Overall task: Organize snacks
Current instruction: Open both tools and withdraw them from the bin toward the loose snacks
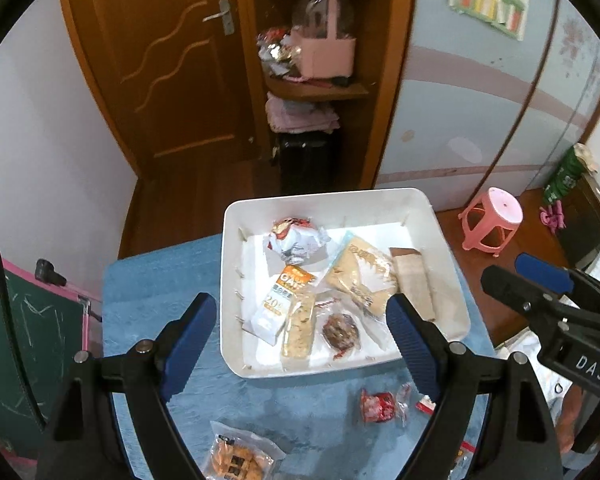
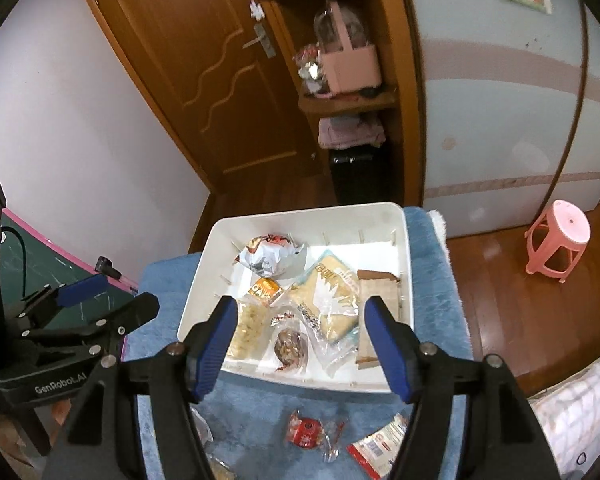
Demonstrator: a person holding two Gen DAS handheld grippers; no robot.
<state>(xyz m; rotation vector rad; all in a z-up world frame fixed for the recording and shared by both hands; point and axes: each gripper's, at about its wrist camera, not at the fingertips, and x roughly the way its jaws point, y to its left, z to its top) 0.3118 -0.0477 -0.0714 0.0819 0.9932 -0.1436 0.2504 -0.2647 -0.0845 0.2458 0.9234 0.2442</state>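
A white bin stands on a blue-covered table and holds several wrapped snacks, among them a silver bag, an orange and white pack and a round dark cookie. On the cloth in front lie a red candy, a cracker bag and a red and white pack. My left gripper is open and empty above the bin's near edge. My right gripper is open and empty, also above the near edge.
A wooden door and shelf unit with a pink basket stand behind the table. A pink stool is on the wood floor at the right. A green chalkboard stands at the left.
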